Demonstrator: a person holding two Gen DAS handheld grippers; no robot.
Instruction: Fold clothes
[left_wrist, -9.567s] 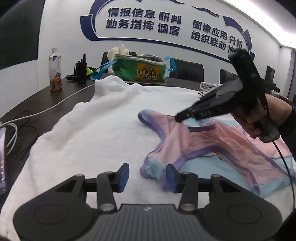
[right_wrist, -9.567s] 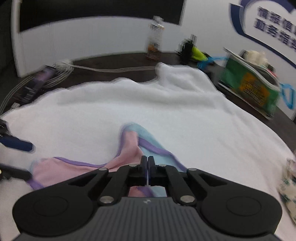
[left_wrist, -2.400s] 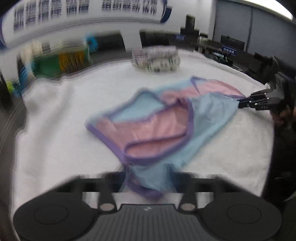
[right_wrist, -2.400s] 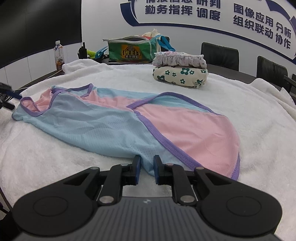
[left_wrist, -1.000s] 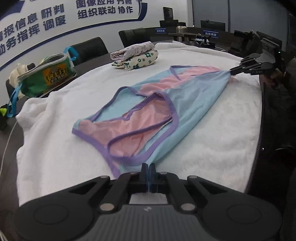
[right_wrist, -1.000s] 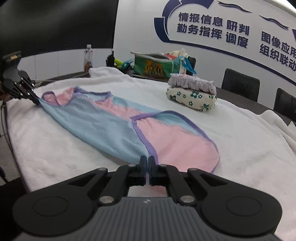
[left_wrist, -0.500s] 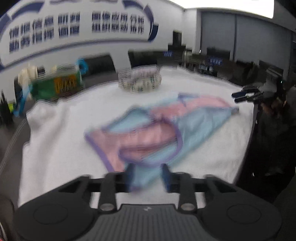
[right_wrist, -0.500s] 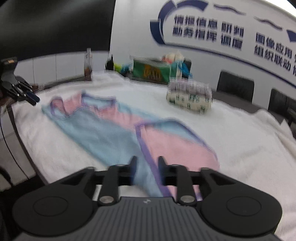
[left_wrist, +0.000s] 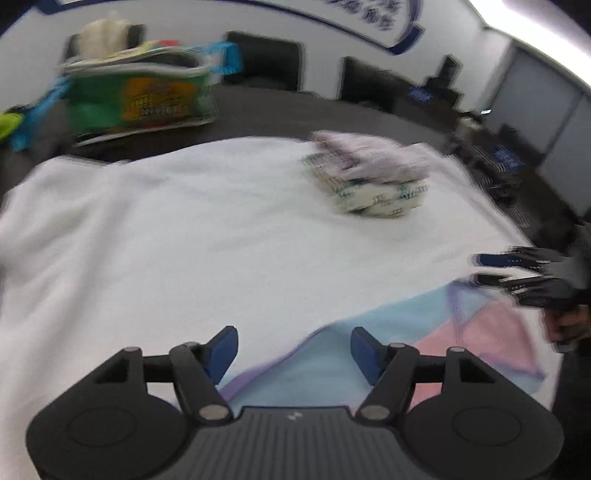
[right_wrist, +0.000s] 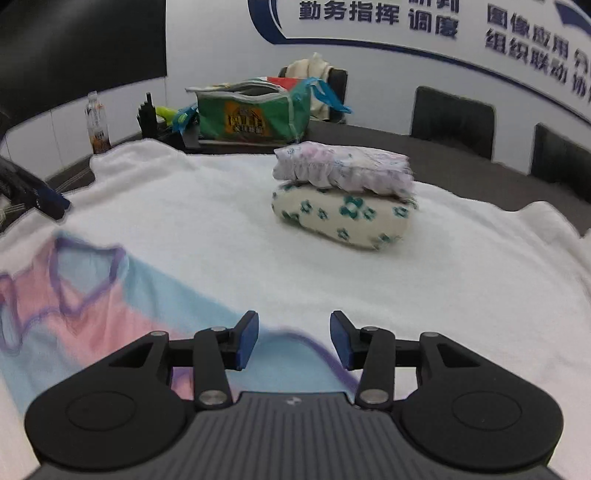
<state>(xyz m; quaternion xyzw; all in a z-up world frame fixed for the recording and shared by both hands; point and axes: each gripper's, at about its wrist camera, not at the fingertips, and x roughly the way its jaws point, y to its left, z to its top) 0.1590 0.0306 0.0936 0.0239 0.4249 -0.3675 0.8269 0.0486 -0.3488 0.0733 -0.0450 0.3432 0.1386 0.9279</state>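
The left gripper (left_wrist: 291, 349) is standing with its jaws apart, having just been opening, and nothing is being pinched between its blue pads (left_wrist: 223, 349); the cloth is merely lying under and beyond them. The right gripper (right_wrist: 293, 339) is likewise spread, its jaws having just been widening, with the purple-trimmed hem passing below the gap but not pressed by either pad. Outward from both, the pink and blue garment (right_wrist: 122, 295) is lying flat on the white towel (right_wrist: 207, 221) that is covering the table, its long axis running from one gripper across to the other, so each hand is sitting at one end of it: the left at the neck-and-strap end, the right at the hem. Any next fold is likely turning on that line, either bringing one end toward the other or taking the near edge over toward the far side, and neither hand is looking clearly nearer to the middle. The left wrist view, heavily smeared, is showing the right gripper's open fingers (left_wrist: 517, 269) hovering at the garment's far corner, with part of the hand behind. The right wrist view is sharper and is showing the strap loops, the stack of folded clothes (right_wrist: 343, 195) well apart on the towel, and the green bag (right_wrist: 251, 114) beyond it.
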